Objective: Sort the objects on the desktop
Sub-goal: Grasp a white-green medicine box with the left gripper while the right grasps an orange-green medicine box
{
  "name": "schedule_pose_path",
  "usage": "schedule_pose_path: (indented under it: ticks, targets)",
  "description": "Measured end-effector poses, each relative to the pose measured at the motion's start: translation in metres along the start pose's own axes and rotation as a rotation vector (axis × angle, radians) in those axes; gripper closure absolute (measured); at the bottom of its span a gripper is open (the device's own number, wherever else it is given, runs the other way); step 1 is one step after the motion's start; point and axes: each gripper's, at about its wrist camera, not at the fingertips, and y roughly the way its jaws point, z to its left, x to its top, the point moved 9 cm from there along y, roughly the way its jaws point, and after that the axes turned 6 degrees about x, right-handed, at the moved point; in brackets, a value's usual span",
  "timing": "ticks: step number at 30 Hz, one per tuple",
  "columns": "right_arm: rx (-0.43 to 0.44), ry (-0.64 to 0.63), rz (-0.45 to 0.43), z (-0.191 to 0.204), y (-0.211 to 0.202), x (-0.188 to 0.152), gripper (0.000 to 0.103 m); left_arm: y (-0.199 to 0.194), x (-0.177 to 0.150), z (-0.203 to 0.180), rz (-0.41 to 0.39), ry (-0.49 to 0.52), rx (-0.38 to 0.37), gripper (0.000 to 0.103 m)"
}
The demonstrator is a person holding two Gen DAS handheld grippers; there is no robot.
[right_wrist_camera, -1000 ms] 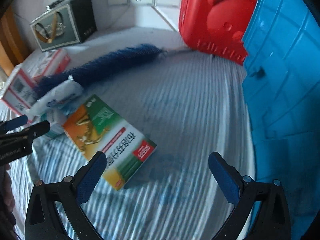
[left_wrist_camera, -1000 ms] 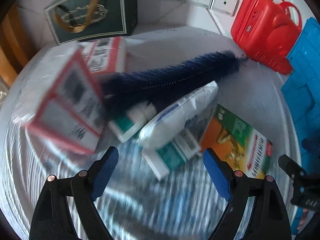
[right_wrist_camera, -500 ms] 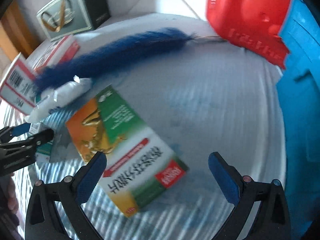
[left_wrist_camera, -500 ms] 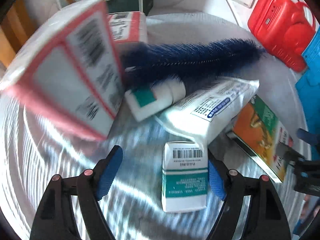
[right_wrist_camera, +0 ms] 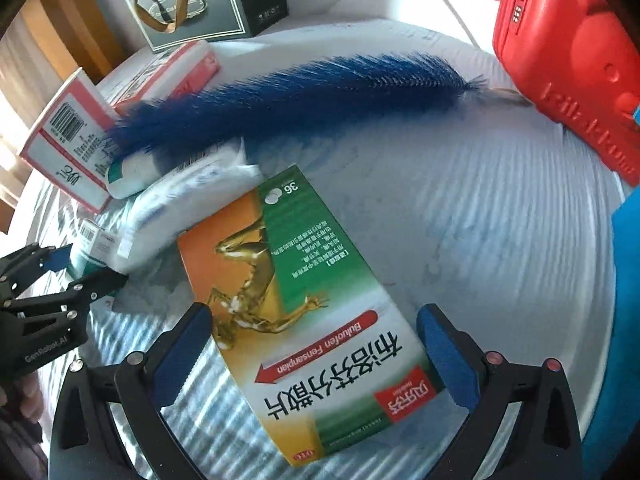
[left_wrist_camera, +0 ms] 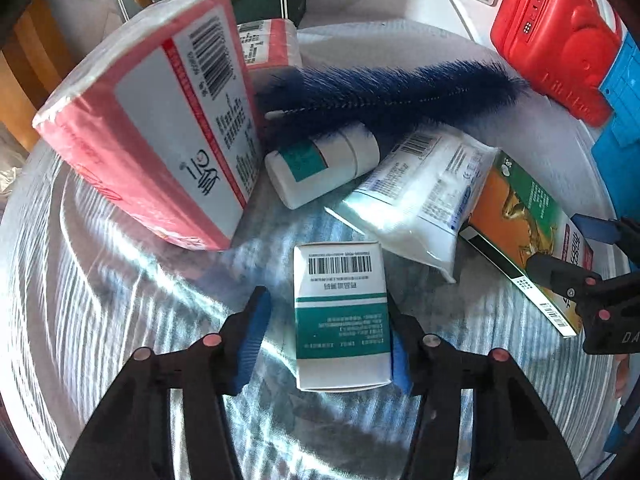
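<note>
I am looking down my left gripper (left_wrist_camera: 326,336), whose jaws have just been closing around a small white and teal box (left_wrist_camera: 342,316) lying flat on the striped tabletop (left_wrist_camera: 120,320). The right pad is touching the box's side, while the left pad is still standing a little clear of it, so the jaws are not clamping it yet. Just beyond the box, a white plastic pouch (left_wrist_camera: 420,196) is lying at an angle, and a white bottle with a teal label (left_wrist_camera: 320,166) is resting on its side next to it. To the left, a large pink and white pack (left_wrist_camera: 160,128) is tilting up on one edge.

On my right gripper (right_wrist_camera: 316,352), the jaws are standing released, wide apart, either side of the near end of an orange and green medicine box (right_wrist_camera: 304,308) lying flat on the tabletop, with neither pad touching it. In this view the left gripper (right_wrist_camera: 86,268) is showing at the left edge, beside the pouch.

Farther back, a long dark blue brush (right_wrist_camera: 304,92) is lying across the pile, its bristles over the bottle. Beyond it, a red case (left_wrist_camera: 556,40) is sitting at the right and a dark green gift bag (right_wrist_camera: 200,4) at the back left.
</note>
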Motion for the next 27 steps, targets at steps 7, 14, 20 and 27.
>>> schedule_pose_path:
  ticks: [7, 14, 20, 27]
  targets:
    - [-0.067, -0.106, 0.097, 0.022, 0.013, -0.011, 0.0, 0.003, -0.008, 0.007, 0.011, -0.007, 0.004, 0.055]
    - [-0.086, -0.079, 0.103, 0.025, 0.021, -0.005, 0.001, 0.001, -0.008, 0.008, 0.009, -0.011, 0.001, 0.064]
    - [-0.099, -0.084, 0.132, 0.032, 0.015, -0.016, 0.01, -0.005, -0.013, 0.005, 0.012, 0.016, -0.017, 0.068]
    - [-0.106, -0.063, 0.099, 0.041, -0.015, -0.028, 0.011, -0.037, -0.018, 0.01, -0.027, 0.017, -0.04, 0.068]
